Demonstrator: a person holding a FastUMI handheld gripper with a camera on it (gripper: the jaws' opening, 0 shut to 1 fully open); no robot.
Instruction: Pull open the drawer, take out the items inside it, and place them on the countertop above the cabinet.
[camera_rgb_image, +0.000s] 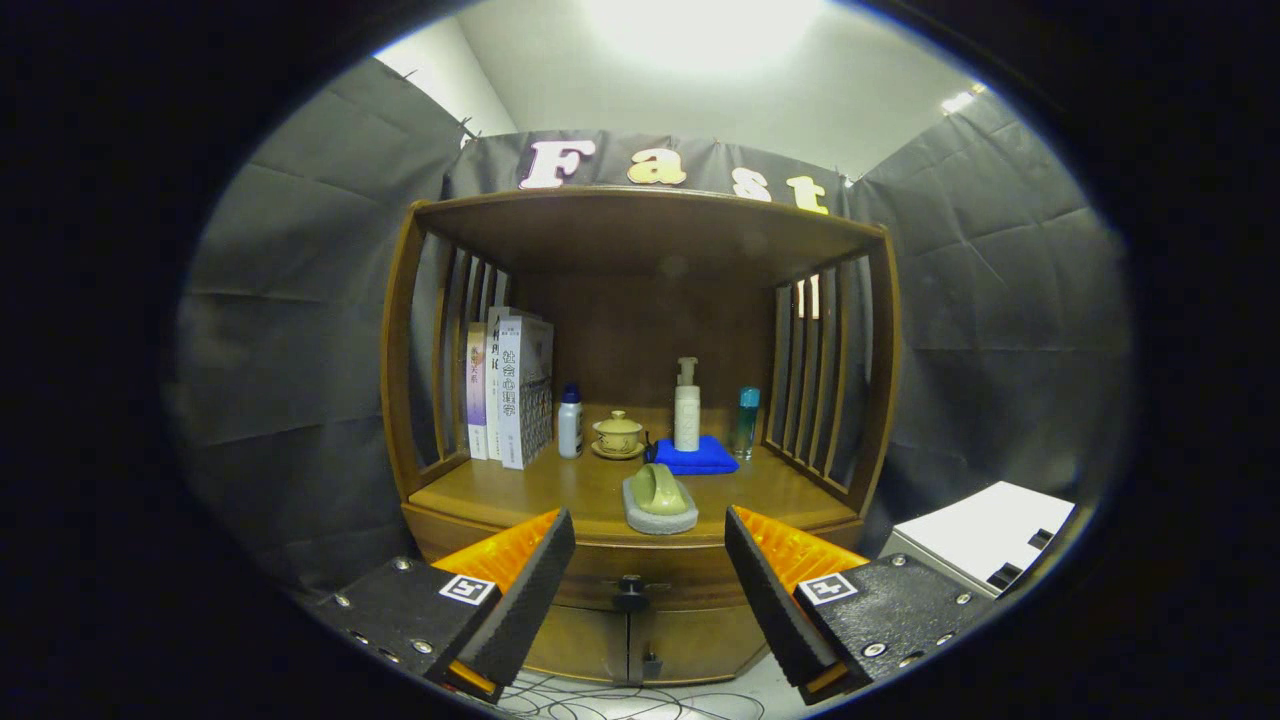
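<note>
My gripper (648, 575) stands wide open and empty, framing the drawer knob (631, 592); closing off-centre risks slipping off it.

Books (510, 390), two bottles (570, 423), a lidded cup (618, 433), a pump bottle (686, 405) on blue cloth (696, 458).

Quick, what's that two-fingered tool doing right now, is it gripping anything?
Tool: open and holding nothing; its fingers are spread apart in front of the closed drawer, with the drawer knob in the gap between them, untouched.
</note>
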